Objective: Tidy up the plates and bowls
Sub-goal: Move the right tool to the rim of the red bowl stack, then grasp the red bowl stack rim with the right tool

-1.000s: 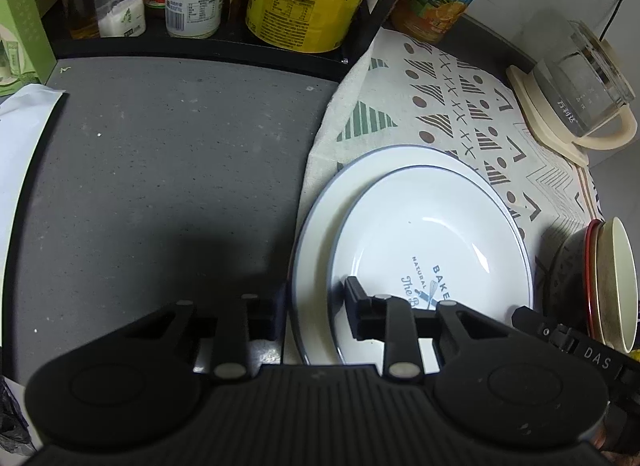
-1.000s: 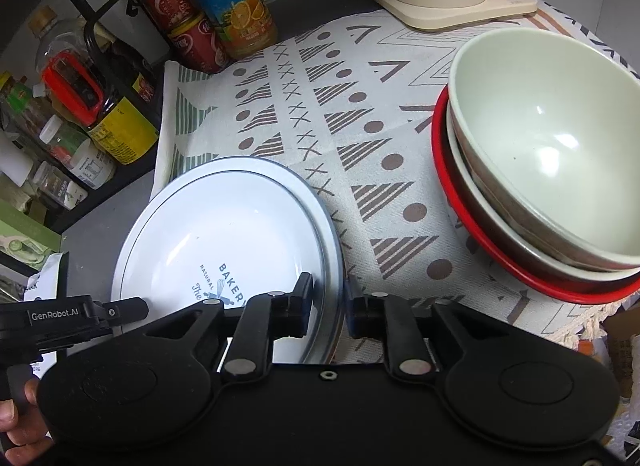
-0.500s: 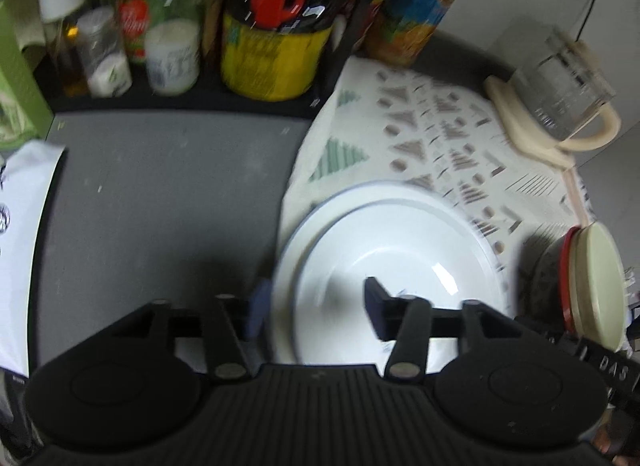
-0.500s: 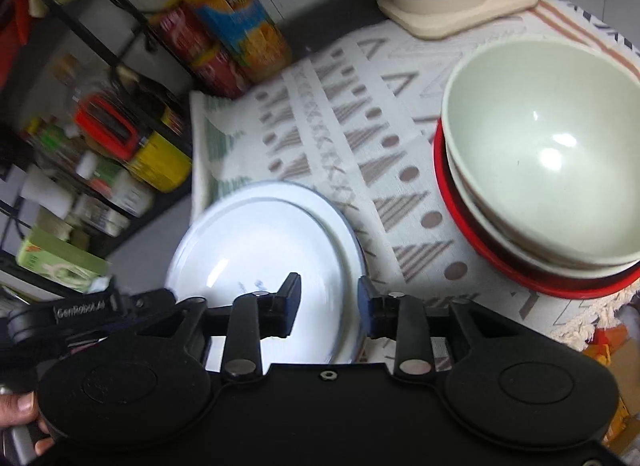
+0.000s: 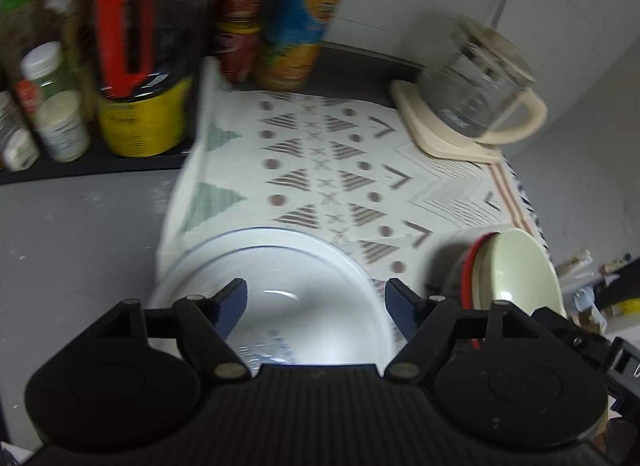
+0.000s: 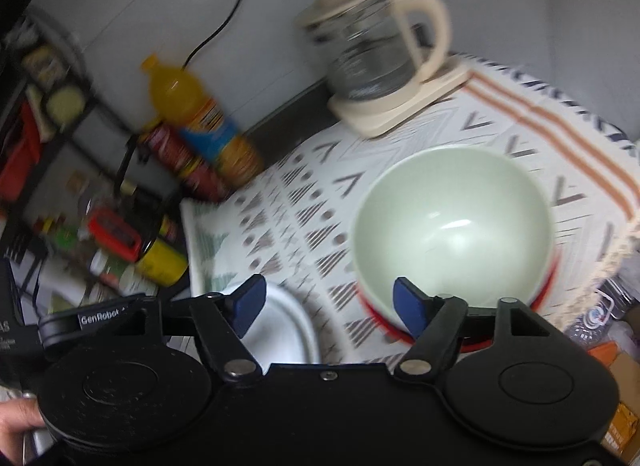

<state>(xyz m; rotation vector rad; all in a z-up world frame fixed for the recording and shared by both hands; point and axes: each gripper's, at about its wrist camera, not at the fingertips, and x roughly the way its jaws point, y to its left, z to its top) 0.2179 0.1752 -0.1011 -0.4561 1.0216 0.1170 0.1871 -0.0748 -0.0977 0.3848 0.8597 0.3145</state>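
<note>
Pale bowl (image 6: 452, 225) in red bowl (image 6: 472, 340), R of plates (image 6: 280, 330).

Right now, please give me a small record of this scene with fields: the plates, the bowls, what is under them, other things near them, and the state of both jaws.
plates: white plates, smaller one stacked in larger one, on the cloth's left end
bowls: pale green bowl nested in a red-rimmed bowl, right of the plates
surface: patterned cloth
nearby: glass kettle at the back; orange drink bottle; red cans
left gripper: jaws open, just been opening, nothing between them
right gripper: jaws open, just been opening, nothing between them
</note>
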